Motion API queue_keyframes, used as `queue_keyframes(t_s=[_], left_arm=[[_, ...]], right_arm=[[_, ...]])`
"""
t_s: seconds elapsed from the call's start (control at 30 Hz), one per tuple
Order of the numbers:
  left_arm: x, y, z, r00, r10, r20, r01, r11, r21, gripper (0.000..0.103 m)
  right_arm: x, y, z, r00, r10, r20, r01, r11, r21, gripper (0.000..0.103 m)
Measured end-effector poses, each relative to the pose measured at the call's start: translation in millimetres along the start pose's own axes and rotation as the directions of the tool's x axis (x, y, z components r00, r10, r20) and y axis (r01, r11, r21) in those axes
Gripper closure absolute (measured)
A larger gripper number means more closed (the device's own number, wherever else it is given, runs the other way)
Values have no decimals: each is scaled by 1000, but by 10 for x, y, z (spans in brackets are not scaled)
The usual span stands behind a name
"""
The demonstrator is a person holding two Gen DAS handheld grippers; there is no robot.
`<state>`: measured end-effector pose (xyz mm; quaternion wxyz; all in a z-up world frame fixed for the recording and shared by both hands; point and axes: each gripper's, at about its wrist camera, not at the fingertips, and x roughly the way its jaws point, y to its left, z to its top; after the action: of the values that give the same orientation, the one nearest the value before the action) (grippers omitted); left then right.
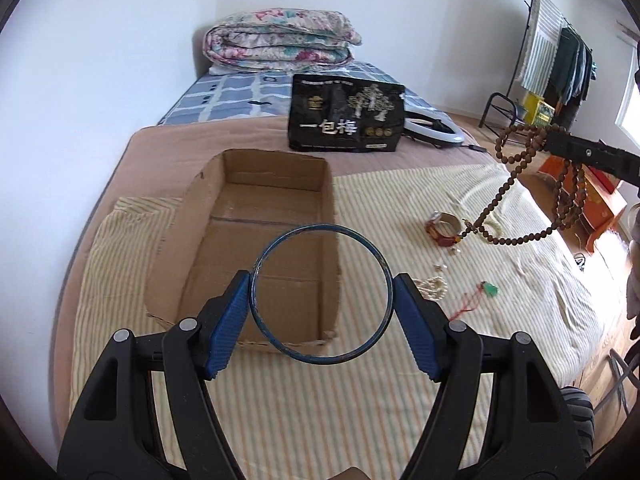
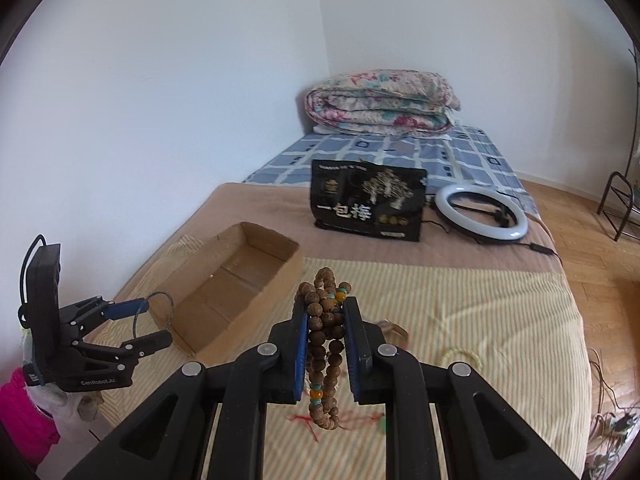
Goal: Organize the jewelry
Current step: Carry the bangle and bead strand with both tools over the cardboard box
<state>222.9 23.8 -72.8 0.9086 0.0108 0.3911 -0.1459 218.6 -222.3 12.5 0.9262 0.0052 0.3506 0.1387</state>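
My left gripper (image 1: 322, 292) is shut on a blue bangle (image 1: 320, 232), holding it just above the near end of an open cardboard box (image 1: 224, 248) on the bed. My right gripper (image 2: 326, 320) is shut on a brown bead necklace (image 2: 324, 336) that hangs in loops below it. In the left wrist view the right gripper (image 1: 560, 140) holds the bead necklace (image 1: 504, 188) in the air at the right. In the right wrist view the left gripper (image 2: 154, 320) with the bangle (image 2: 138, 314) is at the box (image 2: 236, 292) near corner.
On the striped cloth (image 1: 400, 400) lie a red bracelet (image 1: 440, 232), a pearl strand (image 1: 432, 286), a green pendant on red cord (image 1: 490, 290) and small pieces. A black bag (image 1: 344, 116), a ring light (image 2: 480, 210) and a folded quilt (image 1: 280, 40) sit farther back.
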Motion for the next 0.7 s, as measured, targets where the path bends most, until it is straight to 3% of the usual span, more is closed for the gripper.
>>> queue_keyframes(t_s=[0.33,0.7], left_arm=[[161,434,68,999,49,-3,-49,998,-31,30],[373,728,74,998,57,-23,-58,996,-71,30]], right_arm=[[466,603,331,998,64,-5,-64,996,-68,88],[1019,944,568,994,108,-27,-110,990,-84,88]])
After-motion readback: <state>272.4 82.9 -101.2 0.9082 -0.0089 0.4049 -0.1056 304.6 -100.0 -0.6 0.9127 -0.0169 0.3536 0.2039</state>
